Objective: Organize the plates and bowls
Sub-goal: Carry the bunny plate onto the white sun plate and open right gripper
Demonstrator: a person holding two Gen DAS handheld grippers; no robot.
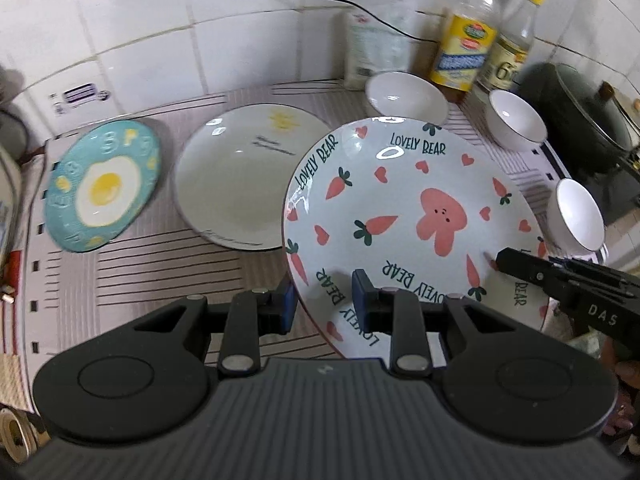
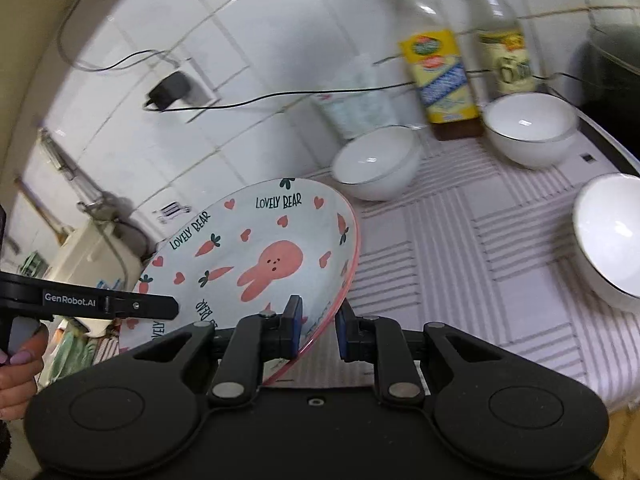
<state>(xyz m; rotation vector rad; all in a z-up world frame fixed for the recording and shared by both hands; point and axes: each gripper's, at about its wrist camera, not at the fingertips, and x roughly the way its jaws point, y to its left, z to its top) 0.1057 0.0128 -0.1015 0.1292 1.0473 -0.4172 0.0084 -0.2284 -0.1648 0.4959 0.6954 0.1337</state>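
Both tongs are clamped on one thing — the left tongs (image 1: pixel 324 300) grip the near rim of the round white ceramic plate printed with a pink rabbit, carrots and hearts (image 1: pixel 400 216), and the right tongs (image 2: pixel 318 326) pinch the same plate's pink-edged rim from its other side. Held between them, the plate hangs tilted above the striped pink-and-white cloth on the tabletop (image 2: pixel 460 260).

Further out on the cloth lie a plain white plate with a small yellow sun (image 1: pixel 244 176) and a round teal plate painted with a fried egg (image 1: pixel 102 186), side by side. Three white bowls with dark rims (image 1: pixel 406 98) sit apart near two glass bottles with yellow labels (image 1: pixel 466 48) by the tiled wall.

I judge the likeliest trouble is a slip — glazed rim, narrow pads, two hands moving at once; if they drift apart or twist unevenly, the plate could pivot free and drop onto the white plate or clip a nearby bowl.
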